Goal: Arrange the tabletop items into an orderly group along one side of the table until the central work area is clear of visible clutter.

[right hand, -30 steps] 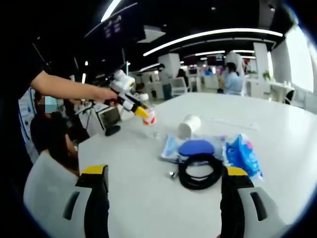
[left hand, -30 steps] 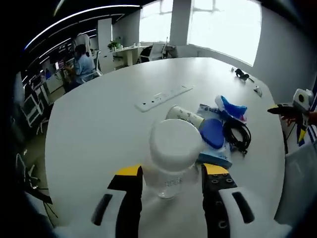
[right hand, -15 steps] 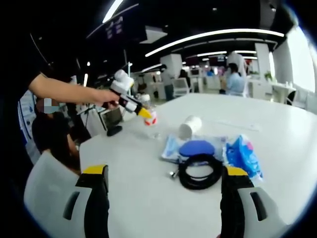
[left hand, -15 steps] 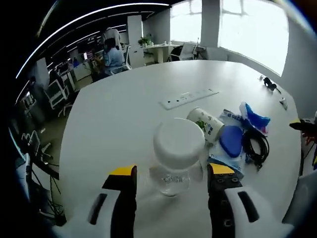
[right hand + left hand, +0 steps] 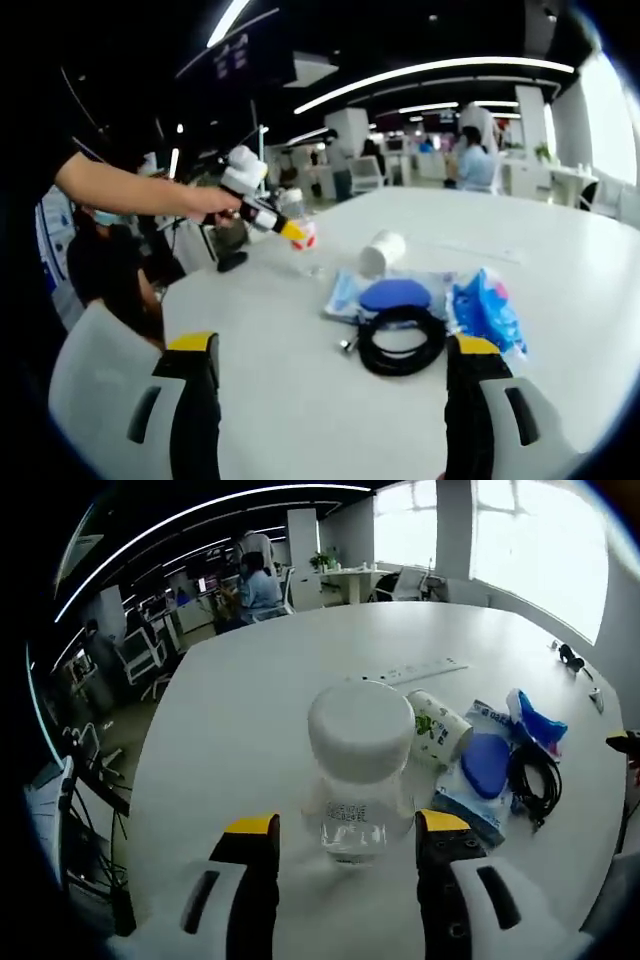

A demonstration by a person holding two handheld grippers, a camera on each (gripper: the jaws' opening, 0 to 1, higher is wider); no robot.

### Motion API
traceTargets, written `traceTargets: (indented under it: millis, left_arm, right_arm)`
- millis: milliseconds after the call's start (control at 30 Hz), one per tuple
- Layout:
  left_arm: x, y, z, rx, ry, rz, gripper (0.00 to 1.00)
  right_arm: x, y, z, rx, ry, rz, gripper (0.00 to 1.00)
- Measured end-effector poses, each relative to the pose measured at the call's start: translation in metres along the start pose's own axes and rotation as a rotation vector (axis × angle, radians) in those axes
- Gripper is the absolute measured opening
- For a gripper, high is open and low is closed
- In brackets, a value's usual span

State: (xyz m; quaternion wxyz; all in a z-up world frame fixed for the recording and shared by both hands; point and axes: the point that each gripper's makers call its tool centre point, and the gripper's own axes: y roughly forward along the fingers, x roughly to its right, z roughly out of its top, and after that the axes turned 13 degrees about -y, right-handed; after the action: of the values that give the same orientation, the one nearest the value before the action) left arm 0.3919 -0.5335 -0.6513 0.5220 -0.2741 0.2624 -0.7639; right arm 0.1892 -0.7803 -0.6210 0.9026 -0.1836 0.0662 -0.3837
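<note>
A clear bottle (image 5: 360, 780) with a white cap stands on the white table (image 5: 240, 720), between the jaws of my left gripper (image 5: 345, 825). There is a gap on the left side, so the jaws look open around it. In the right gripper view the same bottle (image 5: 300, 238) sits at the tip of the left gripper (image 5: 290, 230), held by a person's hand. Grouped close together are a tipped paper cup (image 5: 440, 725), a blue lid (image 5: 393, 296), a black cable coil (image 5: 400, 340) and a blue packet (image 5: 485, 310). My right gripper (image 5: 335, 345) is open above the table, just short of the coil.
A white power strip (image 5: 420, 670) lies beyond the cup. Small dark items (image 5: 570, 658) sit near the far table edge. A flat blue-white pack (image 5: 345, 295) lies under the lid. People sit at desks (image 5: 255, 585) in the background. A chair back (image 5: 90, 380) is at the near left.
The left gripper's camera has swung and tilted, so more of the bottle's side shows and its cap sits higher in the view. The right gripper view has barely shifted.
</note>
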Motion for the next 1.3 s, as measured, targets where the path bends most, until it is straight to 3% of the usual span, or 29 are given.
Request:
traceTargets:
  millis: [433,533,867,1300]
  left_arm:
    - [0.001,0.006,-0.003,0.005,-0.045,0.02,0.42]
    - [0.003,0.007,-0.004,-0.003,-0.037,0.002,0.38]
    - [-0.001,0.006,-0.002,-0.025,0.065,-0.087,0.37]
    - [-0.005,0.008,0.0,-0.04,0.123,-0.162,0.37]
  right_arm:
    - [0.001,-0.006,-0.003,-0.004,0.001,0.0,0.92]
    - [0.002,-0.008,-0.003,-0.004,0.002,-0.005,0.92]
    - [0.001,-0.006,-0.005,-0.007,0.009,-0.009,0.92]
    - [-0.001,0.003,-0.005,-0.013,0.013,-0.01,0.92]
